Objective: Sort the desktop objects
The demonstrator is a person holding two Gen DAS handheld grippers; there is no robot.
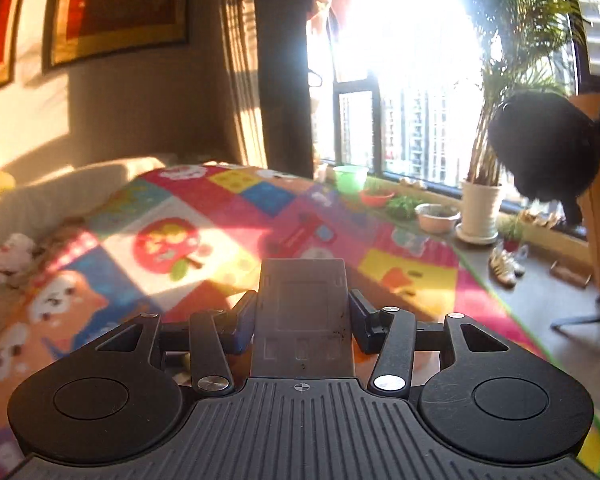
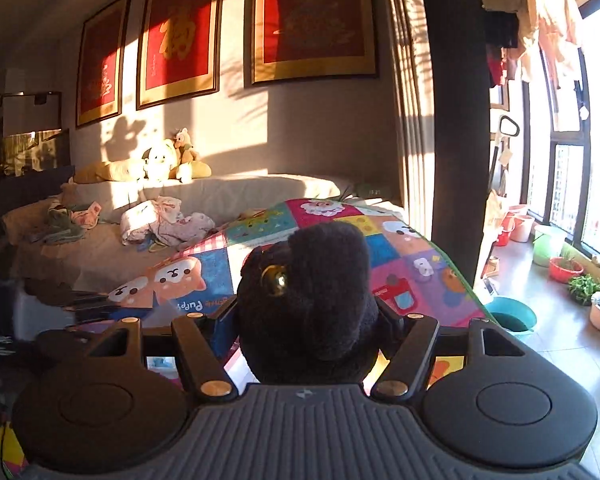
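**Both Tools Loaded**

Left tool (image 1: 302, 320) pinches a flat grey plastic holder (image 1: 302, 312) at lower centre, above the patterned mat (image 1: 160, 240). Right tool (image 2: 308, 320) grips a black plush toy (image 2: 308, 300), centre frame, between its fingers.

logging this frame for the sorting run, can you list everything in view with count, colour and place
flat card-like item: one, grey, clamped in the left claw
plush toy: one, black with a gold bell, clamped in the right claw
patchwork mat: one, multicoloured cartoon squares, spread beneath both claws
framed pictures: three, red with gold borders, on the wall
soft toys: two or so, pale yellow and tan, on the sofa back
sofa: one, beige, under the pictures
potted palm: one, green in a white pot, by the window
green bucket: one, near the window
left claw: black, shut
right claw: black, gripping
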